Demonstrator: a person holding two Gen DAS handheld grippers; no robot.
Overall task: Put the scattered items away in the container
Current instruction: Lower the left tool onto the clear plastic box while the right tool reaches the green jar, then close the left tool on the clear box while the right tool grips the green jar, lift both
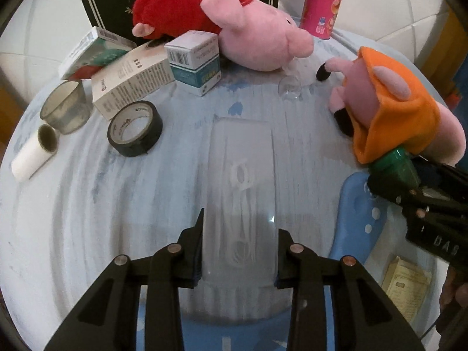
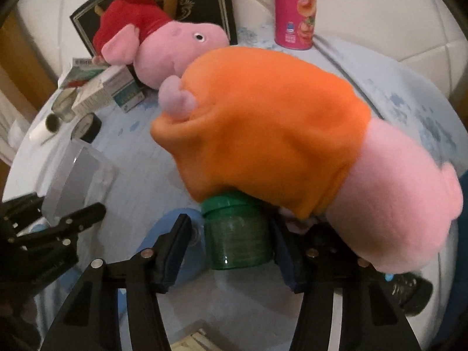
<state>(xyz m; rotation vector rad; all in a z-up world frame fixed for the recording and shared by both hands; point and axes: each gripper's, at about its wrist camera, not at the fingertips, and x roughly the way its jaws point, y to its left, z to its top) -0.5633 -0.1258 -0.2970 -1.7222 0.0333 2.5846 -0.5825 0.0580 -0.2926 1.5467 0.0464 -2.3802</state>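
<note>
My left gripper [image 1: 241, 228] is shut on a clear drinking glass [image 1: 241, 161], held out over the pale blue table; both show at the left of the right wrist view, gripper [image 2: 63, 222] and glass [image 2: 79, 175]. My right gripper [image 2: 231, 225] is shut on a green jar [image 2: 237, 242] with a green lid. The jar's lid presses against the orange-dressed pig plush [image 2: 278, 122]. In the left wrist view that jar [image 1: 395, 166] and gripper [image 1: 390, 182] hang over a blue perforated basket [image 1: 351, 204].
A red-dressed pig plush [image 1: 234, 23] lies at the back before a black box [image 1: 111, 0] and a pink can [image 1: 321, 3]. At left are three cartons [image 1: 131, 82], a black tape roll [image 1: 135, 128], a grey cup [image 1: 64, 111] and a white roll [image 1: 33, 155]. A paper packet [image 1: 406, 286] lies in the basket.
</note>
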